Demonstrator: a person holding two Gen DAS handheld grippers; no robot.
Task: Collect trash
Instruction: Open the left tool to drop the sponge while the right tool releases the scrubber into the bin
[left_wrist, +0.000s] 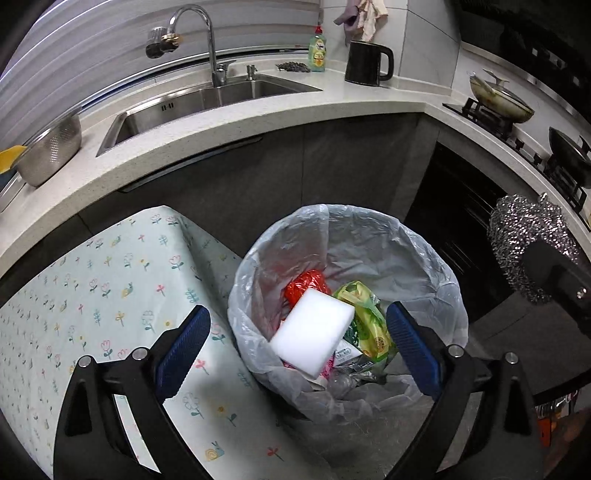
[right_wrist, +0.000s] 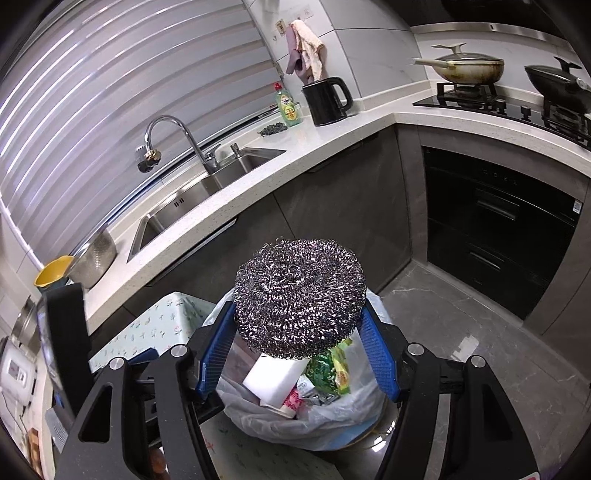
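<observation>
A bin lined with a clear plastic bag (left_wrist: 424, 240) stands on the floor by the cabinets. It holds a red wrapper (left_wrist: 306, 286), a green packet (left_wrist: 365, 317) and other litter. A white sponge block (left_wrist: 314, 332) sits tilted on top of that litter. My left gripper (left_wrist: 298, 310) hovers over the bin with its blue pads wide apart, neither touching the sponge. My right gripper (right_wrist: 297, 308) is shut on a round steel wool scourer (right_wrist: 299, 295) above the bin bag (right_wrist: 332, 417), where the white sponge (right_wrist: 273, 376) shows below. The scourer (left_wrist: 528, 236) also appears at the right of the left wrist view.
A table with a floral cloth (left_wrist: 110, 295) stands left of the bin. Behind runs an L-shaped counter (left_wrist: 258, 122) with a sink (left_wrist: 207, 96), a colander (left_wrist: 51, 147), a soap bottle (left_wrist: 318, 50) and a black kettle (left_wrist: 367, 62). Pans sit on the stove (right_wrist: 498, 103).
</observation>
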